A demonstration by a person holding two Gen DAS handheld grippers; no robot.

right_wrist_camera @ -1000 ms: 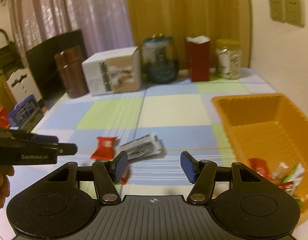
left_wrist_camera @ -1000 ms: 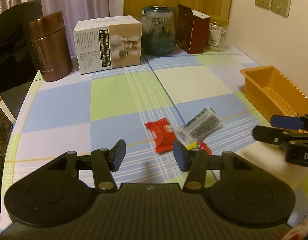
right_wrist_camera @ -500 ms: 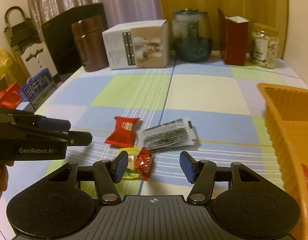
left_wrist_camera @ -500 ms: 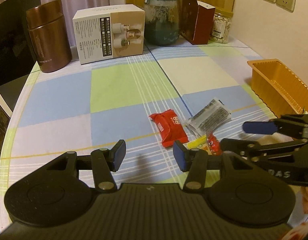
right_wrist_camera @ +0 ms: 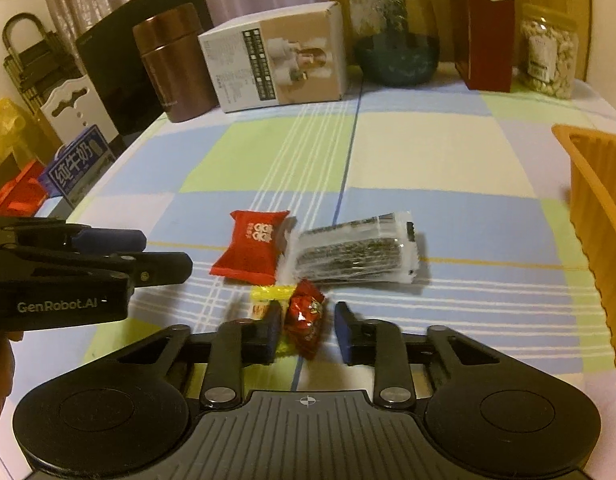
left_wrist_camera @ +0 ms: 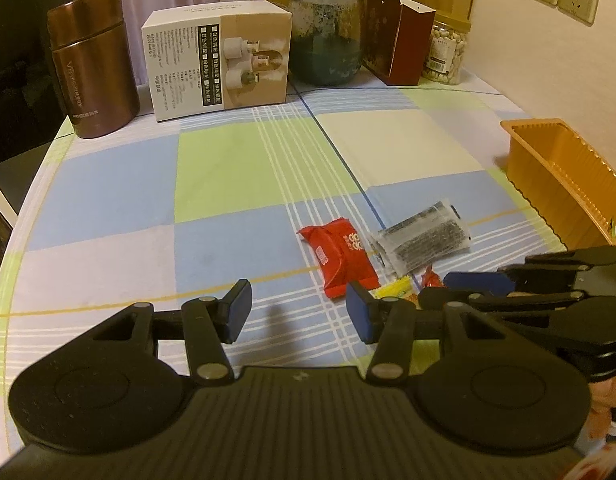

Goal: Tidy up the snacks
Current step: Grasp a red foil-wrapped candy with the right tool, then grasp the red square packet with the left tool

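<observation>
Snacks lie in a little bunch on the checked table [right_wrist_camera: 428,152]: a red packet [right_wrist_camera: 254,246], a clear packet of dark strips [right_wrist_camera: 354,254], a small yellow candy [right_wrist_camera: 266,296] and a small shiny red candy [right_wrist_camera: 306,320]. The right gripper [right_wrist_camera: 304,330] is low over the table, its fingers spread with the shiny red candy between them. The left gripper [left_wrist_camera: 298,312] hangs just beside the bunch, fingers spread and holding nothing. An orange tray [right_wrist_camera: 596,200] sits off to the right.
</observation>
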